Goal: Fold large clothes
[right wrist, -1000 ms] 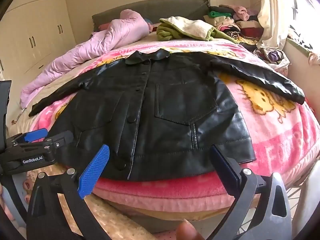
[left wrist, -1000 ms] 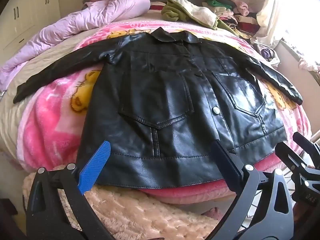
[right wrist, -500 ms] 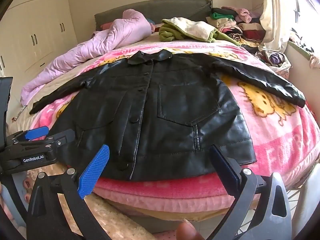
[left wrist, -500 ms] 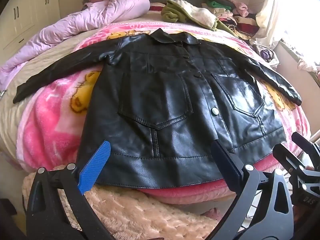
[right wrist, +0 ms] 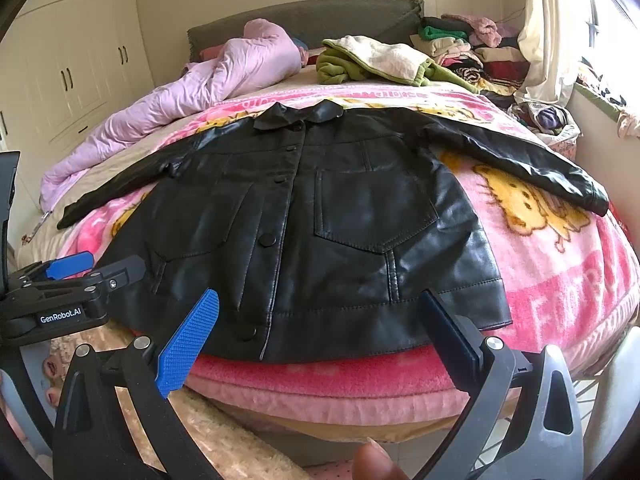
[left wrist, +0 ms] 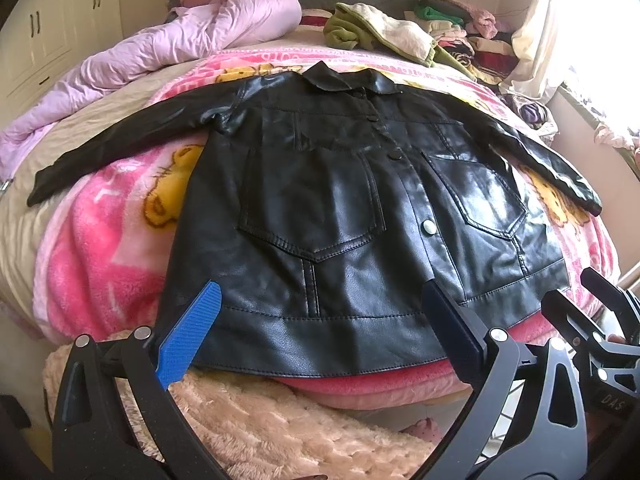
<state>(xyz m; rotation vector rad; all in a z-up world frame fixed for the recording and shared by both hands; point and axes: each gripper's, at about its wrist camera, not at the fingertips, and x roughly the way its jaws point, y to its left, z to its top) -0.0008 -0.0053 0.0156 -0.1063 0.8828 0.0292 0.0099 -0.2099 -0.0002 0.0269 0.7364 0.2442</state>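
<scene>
A black leather jacket point(left wrist: 340, 216) lies flat and buttoned on the pink blanket, front up, collar far, both sleeves spread out sideways; it also shows in the right wrist view point(right wrist: 320, 224). My left gripper point(left wrist: 320, 320) is open and empty, hovering just in front of the jacket's hem at its left half. My right gripper point(right wrist: 316, 320) is open and empty in front of the hem at its right half. The left gripper shows at the left edge of the right wrist view point(right wrist: 76, 276), and the right gripper at the right edge of the left wrist view point(left wrist: 592, 312).
A pink cartoon blanket point(left wrist: 100, 240) covers the bed. A lilac quilt point(left wrist: 168, 44) lies at the far left, green and cream clothes point(left wrist: 380, 32) near the headboard, a clothes pile point(right wrist: 480, 52) at the far right. A fluffy peach rug point(left wrist: 280, 428) lies below the bed's edge.
Both grippers have risen and eased slightly towards the bed. The jacket has not moved and both grippers stay open.
</scene>
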